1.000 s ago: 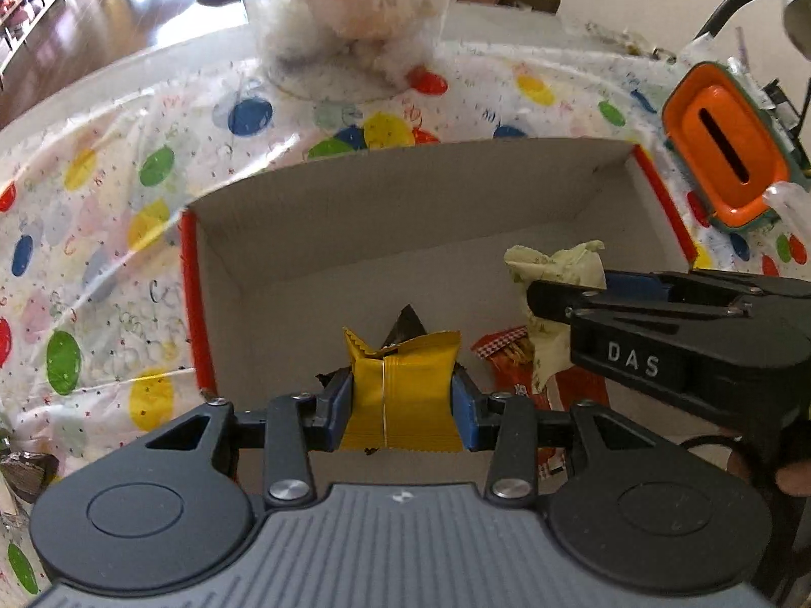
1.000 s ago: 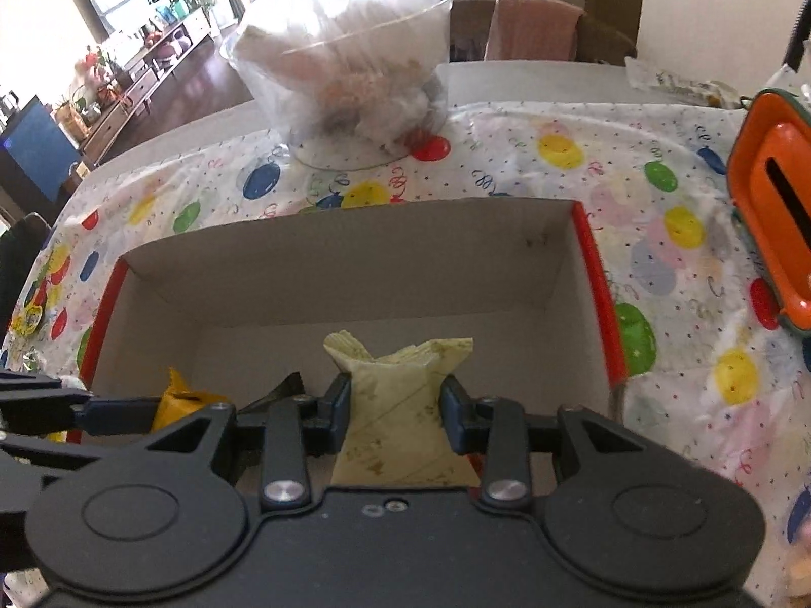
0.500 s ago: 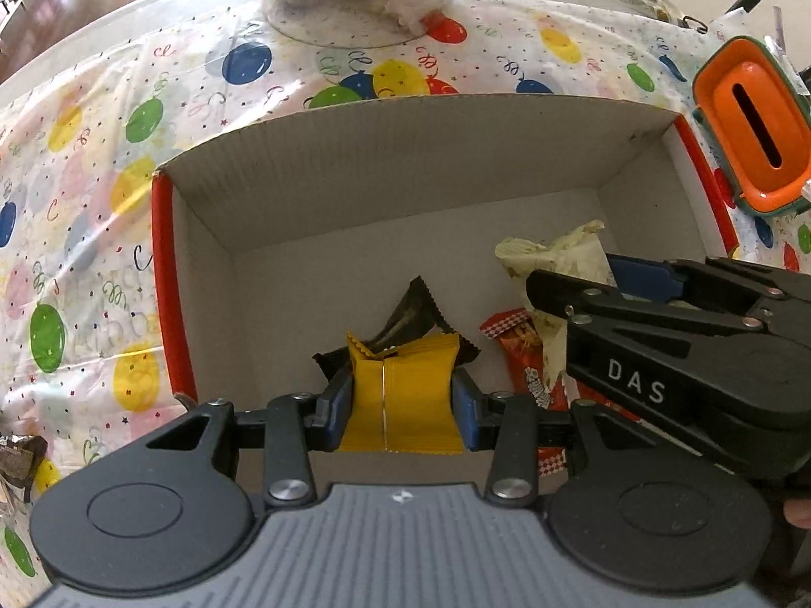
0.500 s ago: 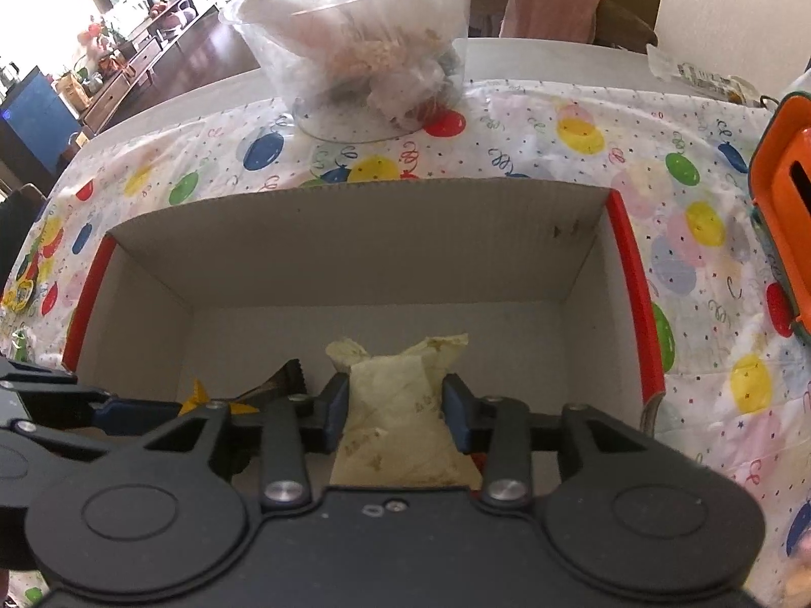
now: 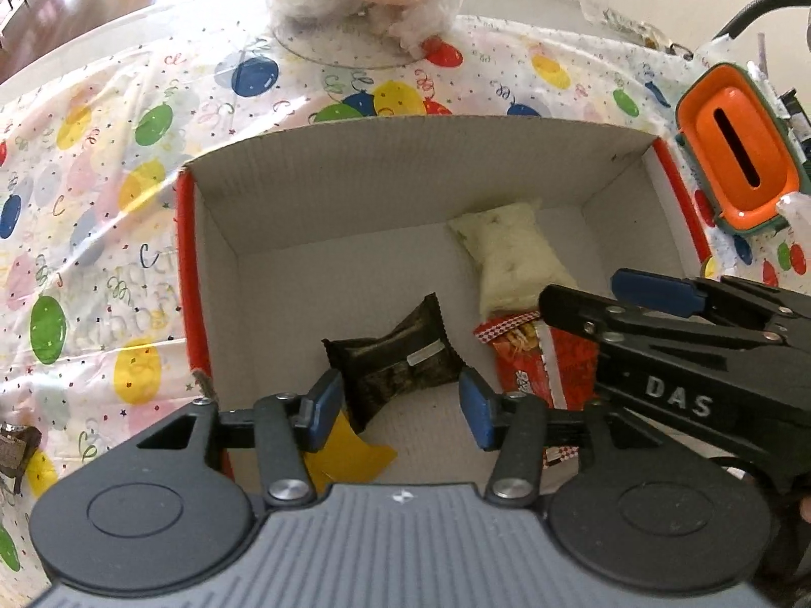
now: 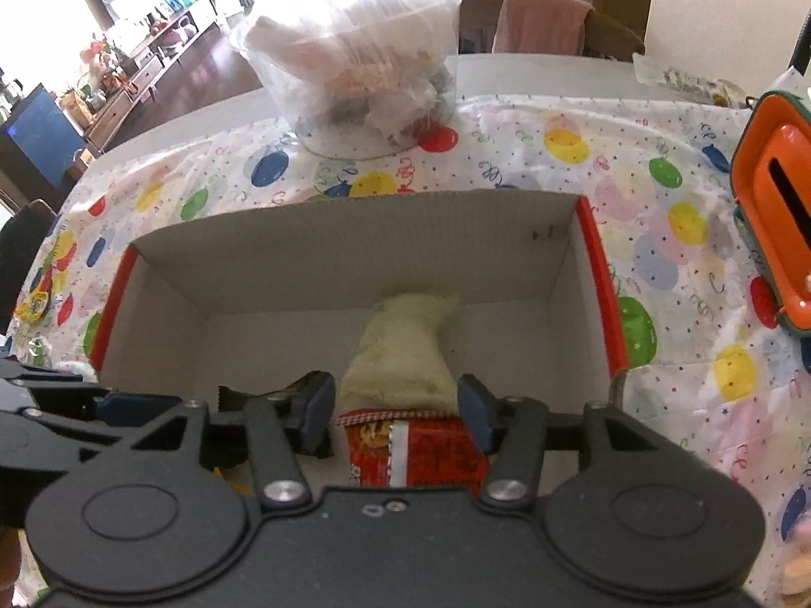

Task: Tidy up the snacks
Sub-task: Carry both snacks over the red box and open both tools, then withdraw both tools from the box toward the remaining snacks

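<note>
A cardboard box [image 5: 420, 172] with red side edges holds several snack packets. In the left wrist view my left gripper [image 5: 400, 405] hangs over the box's near side, its jaws opening and the pads free of anything; the yellow packet [image 5: 355, 456] lies on the box floor below the left pad, next to a dark packet [image 5: 400, 354]. My right gripper [image 6: 395, 413] is also opening above the pale green packet [image 6: 405, 354], which lies on the box floor against a red packet [image 6: 420, 456]. In the left wrist view the right gripper [image 5: 659, 299] crosses in from the right.
A balloon-print cloth [image 5: 101, 202] covers the table. A clear plastic bowl [image 6: 355, 66] full of wrapped snacks stands beyond the box. An orange and green container [image 5: 735, 162] sits to the box's right. Small wrappers lie at the cloth's left edge [image 6: 35, 304].
Both grippers have let go: the yellow packet dropped from the left jaws and the pale green packet from the right jaws onto the box floor. Both pairs of jaws stand wider.
</note>
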Demonstrator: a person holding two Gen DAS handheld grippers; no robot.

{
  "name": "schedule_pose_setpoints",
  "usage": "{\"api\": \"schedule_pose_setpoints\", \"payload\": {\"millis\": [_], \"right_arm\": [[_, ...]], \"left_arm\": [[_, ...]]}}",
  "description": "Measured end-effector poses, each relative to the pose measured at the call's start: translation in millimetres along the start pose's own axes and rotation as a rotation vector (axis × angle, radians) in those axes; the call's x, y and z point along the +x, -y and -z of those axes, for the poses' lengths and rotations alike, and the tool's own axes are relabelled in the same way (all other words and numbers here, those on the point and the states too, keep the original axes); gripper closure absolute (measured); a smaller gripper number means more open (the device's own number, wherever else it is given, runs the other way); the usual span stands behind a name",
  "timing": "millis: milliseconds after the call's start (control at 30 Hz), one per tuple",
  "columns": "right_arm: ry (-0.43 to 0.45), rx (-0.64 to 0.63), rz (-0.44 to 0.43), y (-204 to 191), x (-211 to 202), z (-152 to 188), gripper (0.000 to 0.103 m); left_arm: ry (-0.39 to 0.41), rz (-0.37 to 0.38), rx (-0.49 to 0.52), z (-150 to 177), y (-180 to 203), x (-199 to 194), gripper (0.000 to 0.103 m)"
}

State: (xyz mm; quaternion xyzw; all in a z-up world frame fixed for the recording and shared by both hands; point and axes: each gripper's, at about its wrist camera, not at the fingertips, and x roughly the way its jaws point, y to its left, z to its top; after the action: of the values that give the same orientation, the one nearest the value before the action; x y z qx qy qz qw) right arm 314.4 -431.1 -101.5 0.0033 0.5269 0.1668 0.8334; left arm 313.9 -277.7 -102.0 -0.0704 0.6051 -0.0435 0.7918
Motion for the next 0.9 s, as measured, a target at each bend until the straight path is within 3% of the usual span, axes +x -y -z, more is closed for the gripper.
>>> {"api": "schedule_pose_setpoints", "payload": {"millis": [333, 533, 900], "right_arm": [[0.059, -0.011, -0.029, -3, -31, 8, 0.038], [0.112, -0.039, -0.048, -13, -54, 14, 0.027], [0.214, -0.1, -0.076, -49, -92, 24, 0.013]], "left_arm": [[0.095, 0.029, -0.029, 13, -10, -31, 0.046], [0.164, 0.042, -0.035, 22, -15, -55, 0.043], [0.317, 0.025, -0.02, 51, -31, -104, 0.038]]}}
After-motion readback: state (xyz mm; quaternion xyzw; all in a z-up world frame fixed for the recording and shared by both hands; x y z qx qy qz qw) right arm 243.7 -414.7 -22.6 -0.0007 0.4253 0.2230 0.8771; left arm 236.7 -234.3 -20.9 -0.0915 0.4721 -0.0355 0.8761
